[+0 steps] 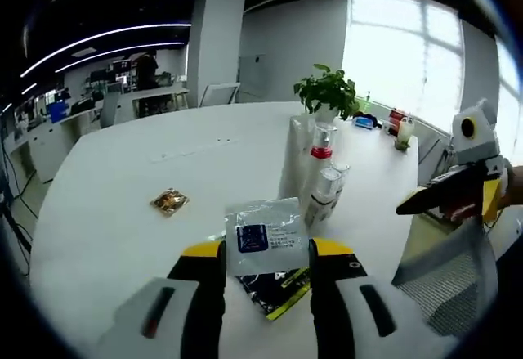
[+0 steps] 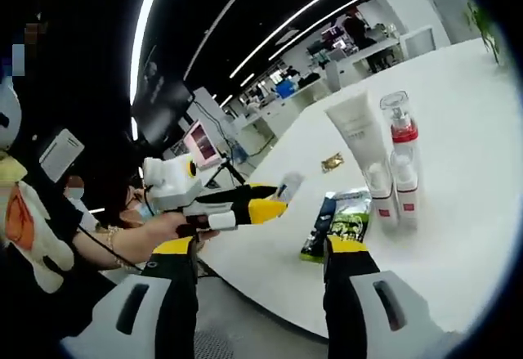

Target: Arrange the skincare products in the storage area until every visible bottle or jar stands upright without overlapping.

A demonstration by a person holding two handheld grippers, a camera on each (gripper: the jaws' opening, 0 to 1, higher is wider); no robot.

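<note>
A long white table (image 1: 122, 179) in an open office carries a small cluster of skincare products near its right-hand edge as the left gripper view frames it. A tall white tube (image 2: 359, 142) stands upright on its cap, just beside a clear pump bottle with a red collar (image 2: 402, 142), and smaller white bottles (image 2: 392, 191) stand touching at their feet. A dark sachet with green print (image 2: 339, 224) lies flat just in front of this group, toward the near edge, and a small gold packet (image 1: 169, 202) lies well apart toward the table's middle. The left gripper (image 1: 265, 253) holds a clear plastic sachet with a blue label (image 1: 263, 236) pinched between its yellow-tipped jaws, lifted above the dark sachet; the right gripper view shows the same tool from the side, closed on that slip. The right gripper (image 2: 261, 253) hangs off the table's near edge with its jaws spread wide and nothing between them. The step in hand appears to be finding a place for the held sachet. To do it well, the person would likely lower it onto bare table beside the standing bottles, clear of the dark sachet so nothing overlaps, and approach slowly, since the tall tube and pump bottle look easy to topple. The free gripper could steady them.
</note>
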